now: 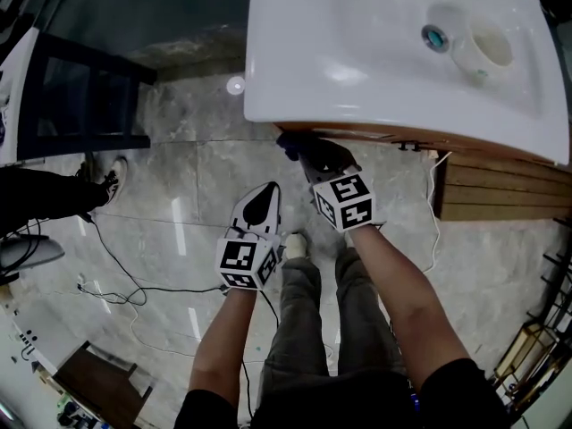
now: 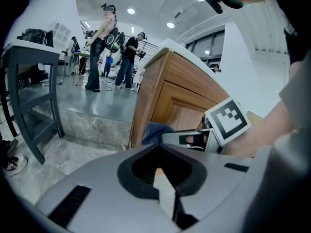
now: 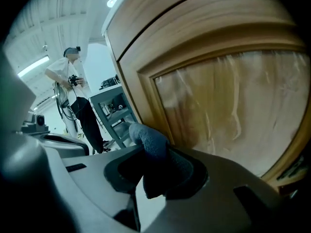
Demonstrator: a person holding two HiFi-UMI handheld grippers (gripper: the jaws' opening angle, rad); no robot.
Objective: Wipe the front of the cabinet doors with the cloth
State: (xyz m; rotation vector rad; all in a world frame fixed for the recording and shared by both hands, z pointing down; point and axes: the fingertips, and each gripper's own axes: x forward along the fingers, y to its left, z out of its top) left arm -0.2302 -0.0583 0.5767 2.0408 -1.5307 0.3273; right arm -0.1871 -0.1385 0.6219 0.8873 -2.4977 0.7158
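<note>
The right claw [image 3: 156, 165] clamps the blue cloth [image 3: 149, 141], which we hold at the cabinet door [image 3: 228, 106] near its left edge, apparently touching. The left claw [image 2: 159, 152] is closed and empty.

Grey marble floor tiles [image 1: 179, 195] shone under a loose black cable [image 1: 116, 280] at the near left. A dark grey shelf unit [image 1: 85, 96] stood far left, with slatted wooden boards [image 1: 500, 186] on the right. Round lights [image 2: 129, 11] glowed in the white ceiling [image 2: 155, 4], and there were windows [image 2: 206, 45] far off.
</note>
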